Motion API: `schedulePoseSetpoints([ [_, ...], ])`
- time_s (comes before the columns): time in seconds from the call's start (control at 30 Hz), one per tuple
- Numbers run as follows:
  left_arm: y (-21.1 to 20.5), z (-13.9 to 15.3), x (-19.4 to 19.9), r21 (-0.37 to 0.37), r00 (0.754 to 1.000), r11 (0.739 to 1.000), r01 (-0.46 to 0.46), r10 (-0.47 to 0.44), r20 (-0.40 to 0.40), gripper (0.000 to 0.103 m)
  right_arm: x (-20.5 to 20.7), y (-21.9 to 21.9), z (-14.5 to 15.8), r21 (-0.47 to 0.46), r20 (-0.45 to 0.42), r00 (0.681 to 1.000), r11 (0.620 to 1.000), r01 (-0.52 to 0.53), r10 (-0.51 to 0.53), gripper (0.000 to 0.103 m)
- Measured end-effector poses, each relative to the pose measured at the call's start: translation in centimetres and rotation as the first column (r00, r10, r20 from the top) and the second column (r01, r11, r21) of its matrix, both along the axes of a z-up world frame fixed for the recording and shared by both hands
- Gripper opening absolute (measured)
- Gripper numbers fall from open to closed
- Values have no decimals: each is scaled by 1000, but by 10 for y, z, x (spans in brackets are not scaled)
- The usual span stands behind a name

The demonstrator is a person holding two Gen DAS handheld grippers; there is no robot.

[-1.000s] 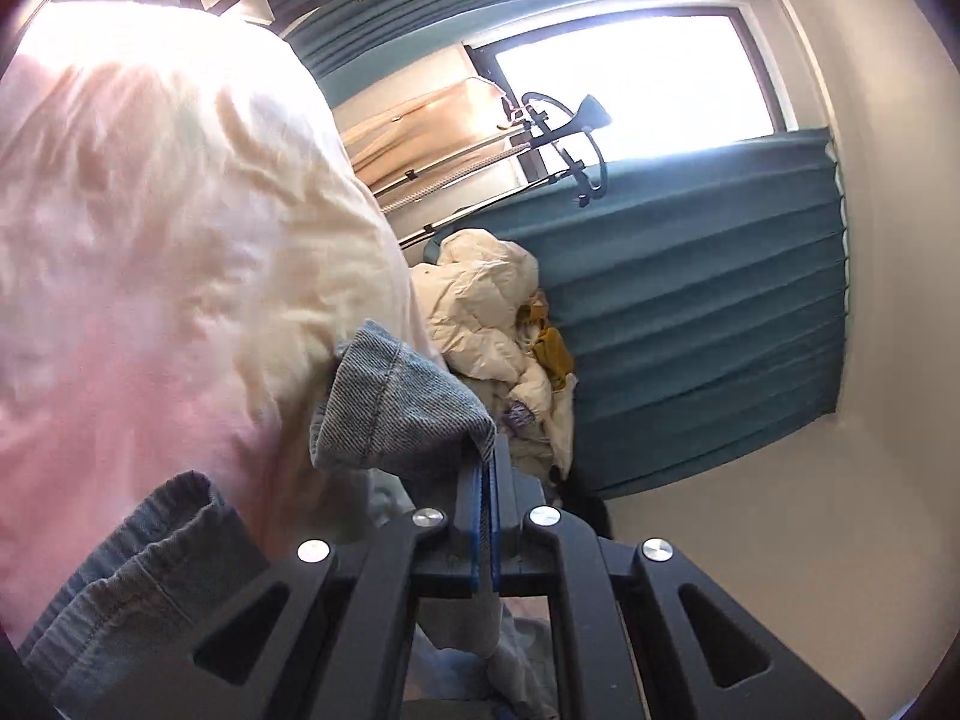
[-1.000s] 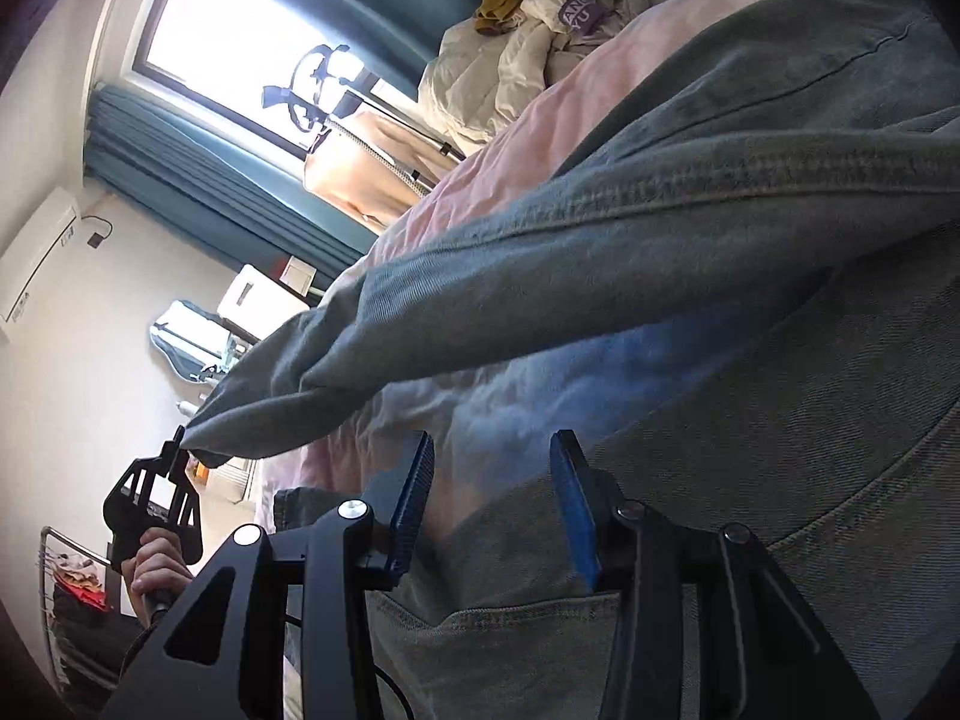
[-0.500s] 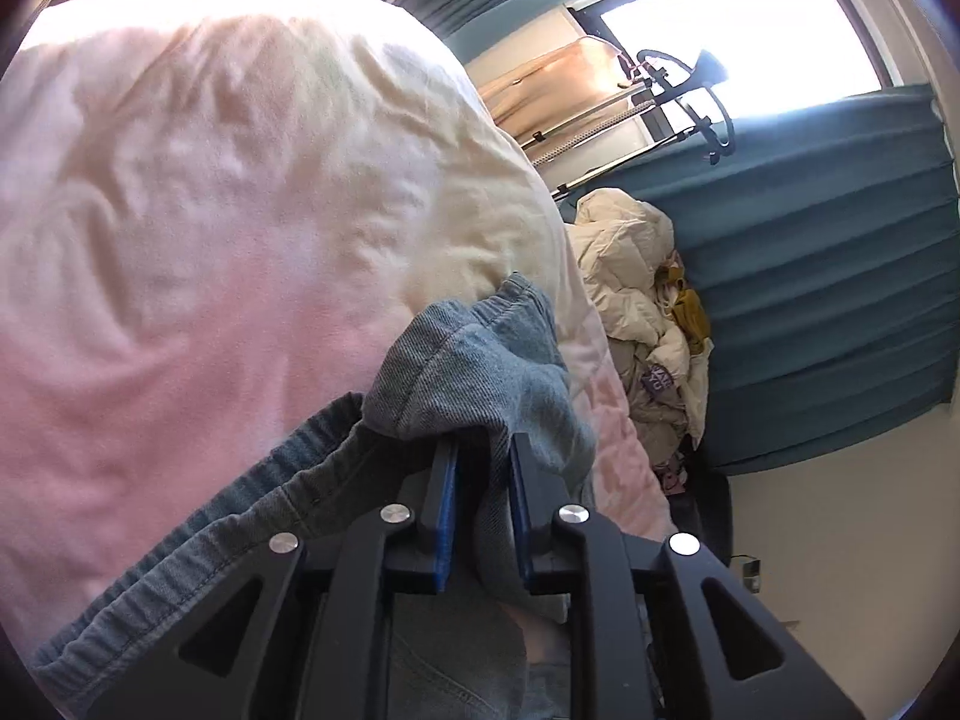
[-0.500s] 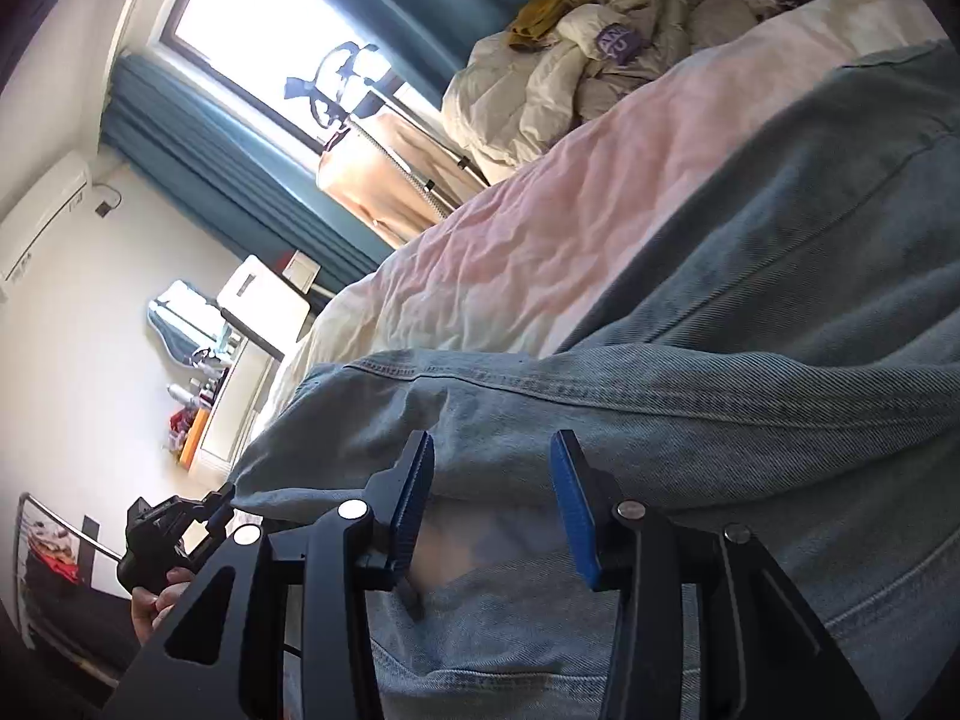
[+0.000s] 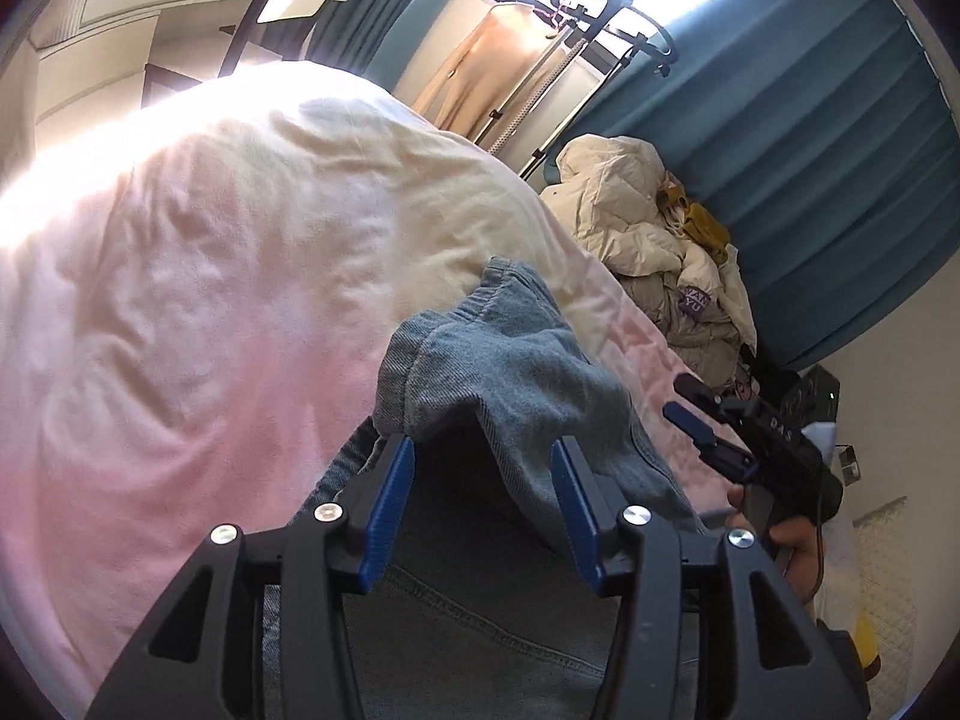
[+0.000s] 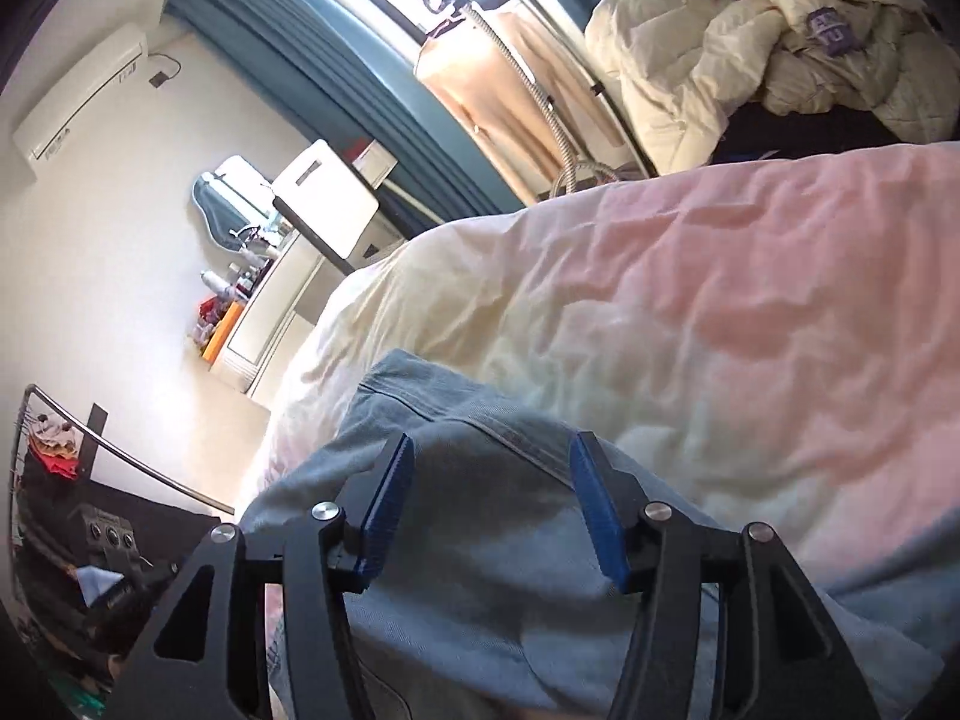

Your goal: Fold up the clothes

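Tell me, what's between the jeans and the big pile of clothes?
Pink bedsheet lies between the denim jeans and the clothes pile, in the left wrist view.

Pink bedsheet, teal curtains.

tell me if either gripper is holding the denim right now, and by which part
Neither. The left gripper and right gripper are both open over the denim garment, which lies released on the bed.

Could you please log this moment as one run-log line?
left gripper: open | right gripper: open | denim garment: released on bed
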State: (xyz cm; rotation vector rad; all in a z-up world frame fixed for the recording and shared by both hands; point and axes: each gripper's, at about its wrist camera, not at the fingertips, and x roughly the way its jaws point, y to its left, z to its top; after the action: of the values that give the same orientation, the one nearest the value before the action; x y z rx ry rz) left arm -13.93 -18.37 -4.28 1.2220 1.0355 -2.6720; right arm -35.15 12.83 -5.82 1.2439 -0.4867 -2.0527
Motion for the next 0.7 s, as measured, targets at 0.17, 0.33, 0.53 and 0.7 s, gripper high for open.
schedulePoseSetpoints([
  [0.17, 8, -16, -13, -65, 998, 997, 42, -39, 52, 49, -52, -63, -31, 15, 118, 986, 993, -118, 115, 56],
  [0.33, 8, -25, -20, -93, 997, 994, 58, -53, 61, 49, -71, -99, -59, 48, 181, 959, 972, -229, 217, 57],
  [0.53, 0, -15, -16, -104, 998, 993, 59, -57, 28, 49, -49, -104, -42, 137, 66, 975, 965, -222, 214, 33],
  [0.7, -5, 12, 2, -170, 998, 985, 36, -46, -53, 49, -13, -95, -1, 174, -44, 981, 969, -177, 187, 8],
])
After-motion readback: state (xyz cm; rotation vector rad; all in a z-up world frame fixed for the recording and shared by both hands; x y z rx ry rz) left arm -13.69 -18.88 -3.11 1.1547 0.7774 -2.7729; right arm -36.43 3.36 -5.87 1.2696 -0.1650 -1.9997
